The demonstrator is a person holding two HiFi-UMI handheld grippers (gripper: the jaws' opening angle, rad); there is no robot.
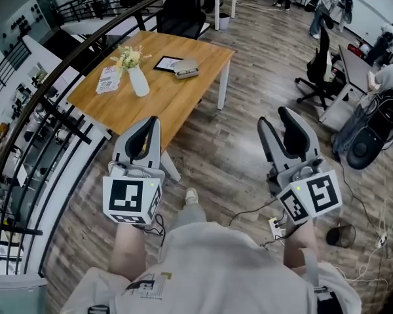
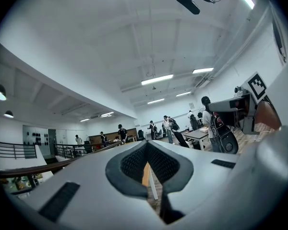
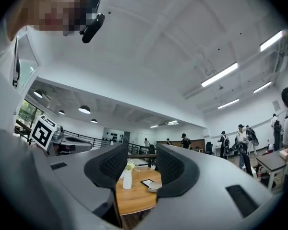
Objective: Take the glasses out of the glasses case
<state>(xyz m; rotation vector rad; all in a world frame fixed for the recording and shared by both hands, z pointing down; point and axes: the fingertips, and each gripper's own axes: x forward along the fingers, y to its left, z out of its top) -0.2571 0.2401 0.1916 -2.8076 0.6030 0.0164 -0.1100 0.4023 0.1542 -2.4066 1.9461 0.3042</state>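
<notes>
- Jaws of the left gripper (image 1: 152,124) (image 2: 146,146) pressed together, nothing pinched.
- Jaws of the right gripper (image 1: 275,119) (image 3: 140,153) spread wide, nothing between.
- Both held over the floor, short of the wooden table (image 1: 183,97) (image 3: 134,200), touching nothing on it.
- Grey glasses case (image 1: 187,69) (image 3: 155,188) closed, at the table's far end, just beside a dark tablet (image 1: 166,63).
- White vase of flowers (image 1: 137,78) (image 3: 127,178) near the table's middle, a leaflet (image 1: 109,80) beside it.

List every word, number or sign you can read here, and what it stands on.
No words or numbers are readable.
Left marker cube, on the left claw: square pattern, no letters.
Right marker cube, on the right claw: the same.
Leaflet beside the vase on the table: print too small.
Shirt label: too blurred.
</notes>
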